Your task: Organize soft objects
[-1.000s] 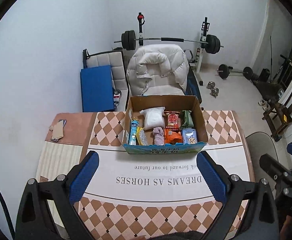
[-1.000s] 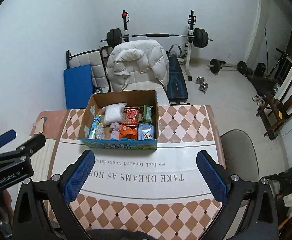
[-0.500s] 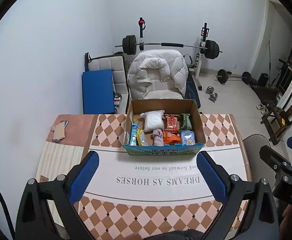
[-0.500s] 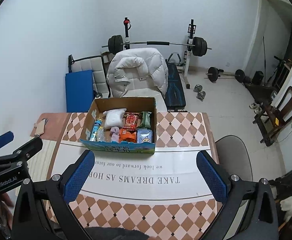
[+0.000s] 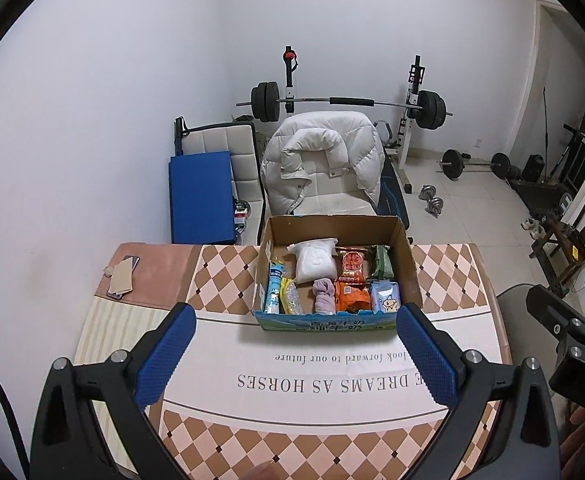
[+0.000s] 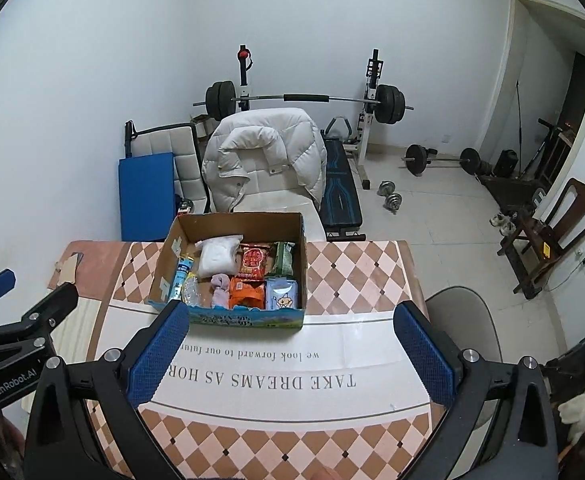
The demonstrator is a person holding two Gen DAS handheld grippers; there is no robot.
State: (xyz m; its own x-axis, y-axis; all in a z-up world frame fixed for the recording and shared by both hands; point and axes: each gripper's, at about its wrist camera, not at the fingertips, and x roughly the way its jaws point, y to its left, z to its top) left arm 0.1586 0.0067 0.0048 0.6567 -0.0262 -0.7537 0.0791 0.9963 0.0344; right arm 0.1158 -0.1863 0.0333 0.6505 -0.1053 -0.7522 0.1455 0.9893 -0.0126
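Note:
A cardboard box (image 5: pixel 408 268) stands on the table at the far side; it also shows in the right wrist view (image 6: pixel 164 268). Inside lie a white soft pouch (image 5: pixel 314 260), a rolled pink cloth (image 5: pixel 323 295), a red snack pack (image 5: pixel 351 264), an orange pack (image 5: pixel 352 296), a green pack (image 5: pixel 383 262), a light blue tissue pack (image 5: pixel 386 300) and a blue tube (image 5: pixel 274 286). My left gripper (image 5: pixel 292 350) is open and empty, held above the near table. My right gripper (image 6: pixel 292 350) is open and empty, to the right of the left one.
The table (image 5: pixel 332 432) has a checked cloth with printed words. A phone and card (image 5: pixel 122 276) lie at its far left. Behind the table stand a chair with a white jacket (image 5: pixel 324 160), a blue mat (image 5: pixel 200 196), a barbell rack (image 5: pixel 348 102) and dumbbells.
Both grippers have drawn back and risen a little, so the box looks smaller and farther. Both stay open and empty.

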